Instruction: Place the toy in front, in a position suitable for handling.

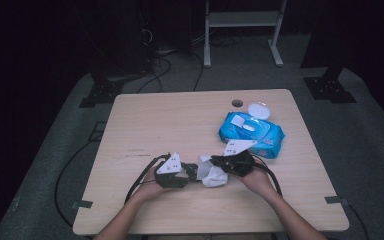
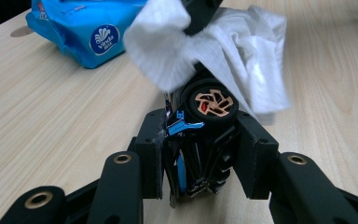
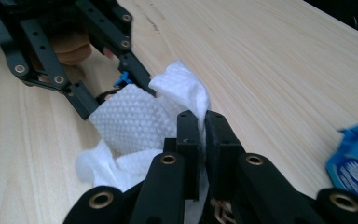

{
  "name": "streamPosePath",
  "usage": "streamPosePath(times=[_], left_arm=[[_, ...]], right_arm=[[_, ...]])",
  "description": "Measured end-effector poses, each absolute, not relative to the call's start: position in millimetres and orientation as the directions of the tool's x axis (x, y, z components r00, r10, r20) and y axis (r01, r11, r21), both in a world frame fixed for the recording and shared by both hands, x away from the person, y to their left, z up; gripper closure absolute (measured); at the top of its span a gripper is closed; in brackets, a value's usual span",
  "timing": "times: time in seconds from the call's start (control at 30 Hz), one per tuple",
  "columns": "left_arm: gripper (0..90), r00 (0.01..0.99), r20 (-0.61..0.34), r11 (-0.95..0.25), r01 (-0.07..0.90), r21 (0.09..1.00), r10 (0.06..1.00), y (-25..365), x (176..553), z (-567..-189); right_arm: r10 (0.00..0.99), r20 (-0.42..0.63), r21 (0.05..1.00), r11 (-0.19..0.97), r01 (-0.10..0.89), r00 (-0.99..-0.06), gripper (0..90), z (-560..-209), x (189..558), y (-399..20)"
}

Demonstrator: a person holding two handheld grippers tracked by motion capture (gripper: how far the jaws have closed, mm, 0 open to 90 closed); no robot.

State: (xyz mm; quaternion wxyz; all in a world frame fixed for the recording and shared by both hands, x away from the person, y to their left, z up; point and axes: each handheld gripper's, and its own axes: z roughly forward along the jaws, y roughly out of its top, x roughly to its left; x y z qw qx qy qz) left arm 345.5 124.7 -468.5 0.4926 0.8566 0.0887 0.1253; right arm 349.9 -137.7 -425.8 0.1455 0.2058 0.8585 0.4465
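Left gripper view: left gripper (image 2: 200,154) clamps a small toy car (image 2: 204,140), lower centre, wheel facing the camera. Right gripper (image 3: 203,140) is closed on the white wipe (image 3: 135,123) draped over the car. Risk: wiping force could twist the car loose; its far side is hidden, so grip depth is probably shallow.

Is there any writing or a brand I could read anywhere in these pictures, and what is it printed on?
"Vinda": on the round dark-blue badge of the blue wet-wipes pack, in the left gripper view.
Smaller line under that word: too blurred to read.
Print on the pack's top in the high view: too small to read.
Blue markings on the black toy car: no letters I can make out.
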Motion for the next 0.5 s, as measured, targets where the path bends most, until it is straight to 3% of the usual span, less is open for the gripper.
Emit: streamPosePath(times=[0.5], left_arm=[[58.1,0.952,0.122,-0.495,0.034,0.868,0.280,123.3,346.6,-469.0]], right_arm=[[0.474,-0.090,0.853,0.490,0.178,-0.876,66.1,-417.7,342.1,-145.1]])
